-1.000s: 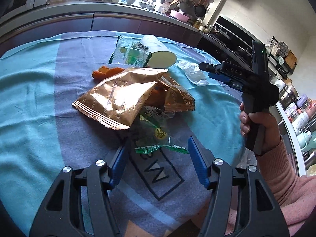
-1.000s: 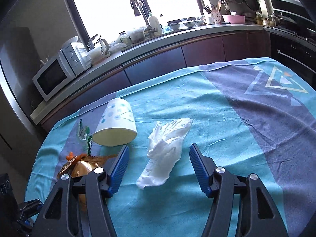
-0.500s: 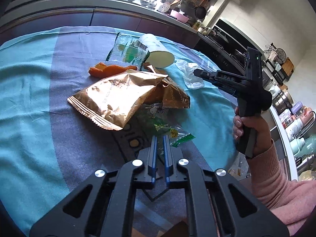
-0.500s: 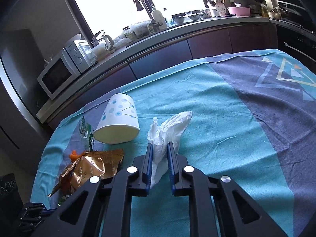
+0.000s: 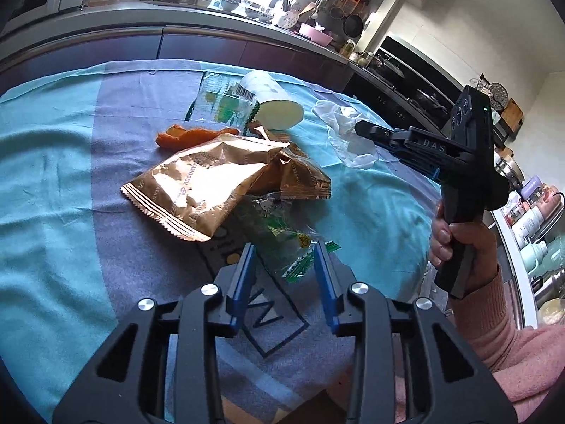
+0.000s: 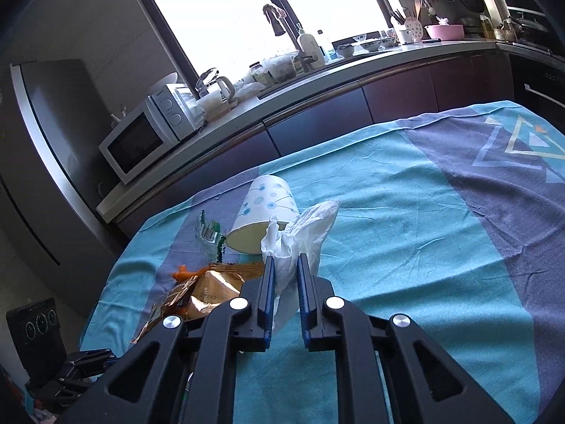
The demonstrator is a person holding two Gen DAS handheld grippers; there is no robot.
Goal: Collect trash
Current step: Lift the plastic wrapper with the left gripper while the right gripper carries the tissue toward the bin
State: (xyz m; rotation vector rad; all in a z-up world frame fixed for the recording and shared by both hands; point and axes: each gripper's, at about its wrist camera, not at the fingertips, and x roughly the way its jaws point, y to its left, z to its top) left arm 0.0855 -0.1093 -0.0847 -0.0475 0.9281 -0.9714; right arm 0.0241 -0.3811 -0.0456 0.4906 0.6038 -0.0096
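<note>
My left gripper [image 5: 282,251] hovers low over the tablecloth with its jaws opening. A clear green-printed wrapper [image 5: 287,243] lies between the blue pads, which do not press on it. Just beyond it lies a crumpled gold snack bag [image 5: 208,180]. My right gripper [image 6: 285,260] is shut on a white tissue [image 6: 307,222], whose bunched end rises from the cloth. In the left wrist view, the right gripper [image 5: 360,129] holds the tissue [image 5: 339,123] at its tip. A paper cup [image 6: 263,212] lies on its side next to the tissue.
An orange scrap [image 5: 183,136] and a barcoded clear wrapper [image 5: 222,100] lie behind the gold bag. The teal and purple tablecloth [image 6: 423,233] covers the table. A hand in a pink sleeve [image 5: 459,243] holds the right gripper. A kitchen counter with a microwave [image 6: 148,137] runs behind.
The left gripper closed over the green wrapper, then spread its jaws again. The right gripper closed on the white tissue and moved a little, pulling the tissue upright.
</note>
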